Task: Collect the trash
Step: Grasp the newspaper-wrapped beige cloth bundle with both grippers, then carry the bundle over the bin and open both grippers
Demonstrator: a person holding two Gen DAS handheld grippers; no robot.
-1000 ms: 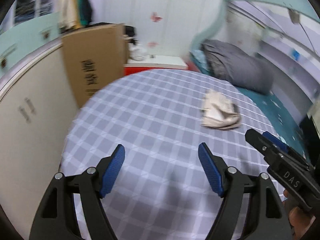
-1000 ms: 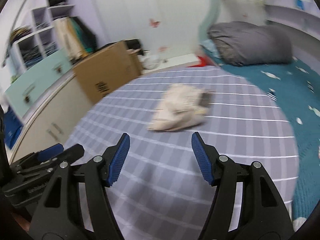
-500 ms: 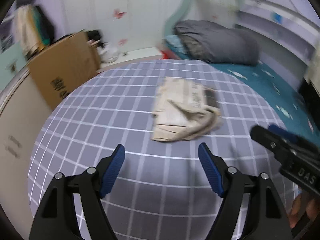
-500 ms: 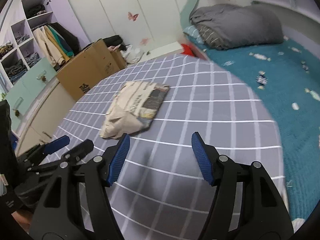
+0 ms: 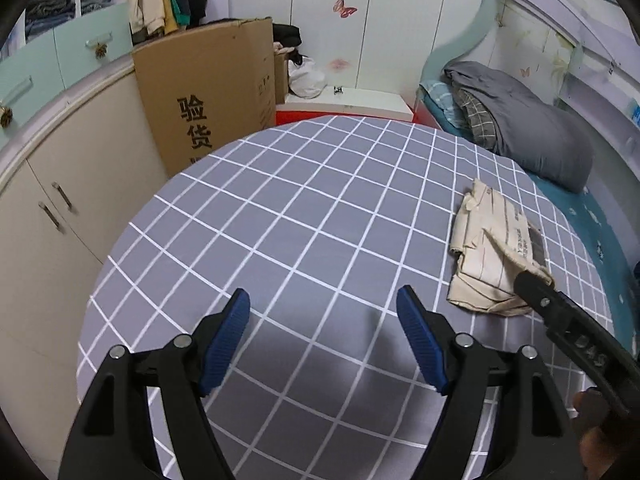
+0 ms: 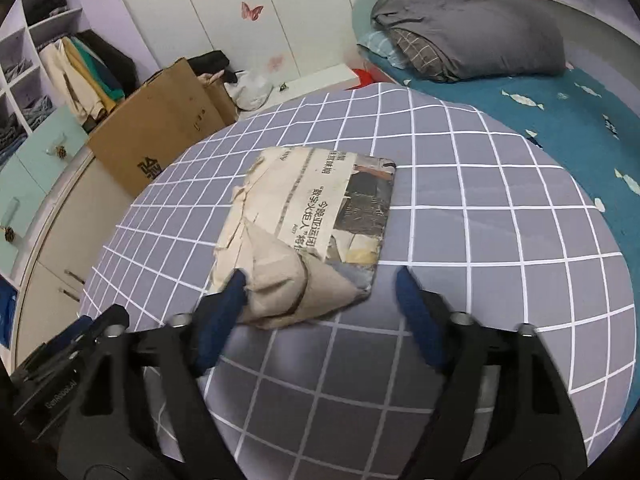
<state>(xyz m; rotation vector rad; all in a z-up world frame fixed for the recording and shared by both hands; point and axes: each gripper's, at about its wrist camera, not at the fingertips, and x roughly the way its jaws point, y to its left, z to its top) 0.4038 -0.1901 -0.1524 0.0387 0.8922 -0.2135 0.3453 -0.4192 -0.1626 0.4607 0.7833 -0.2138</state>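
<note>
A folded, crumpled newspaper lies on the grey checked tablecloth. My right gripper is open, low over the cloth, with the paper's near folded corner between its blue fingers; the left finger touches the paper's edge. In the left wrist view the newspaper lies at the right, and the right gripper's tip rests at its near edge. My left gripper is open and empty over bare cloth, to the left of the paper.
A tall cardboard box stands behind the table at the left beside cupboards. A bed with a teal cover and grey bedding lies to the right. A white shelf sits behind the table.
My right gripper has moved forward to the newspaper, whose corner now sits between its fingers. My left gripper has swung left, so the paper now lies at its right.
</note>
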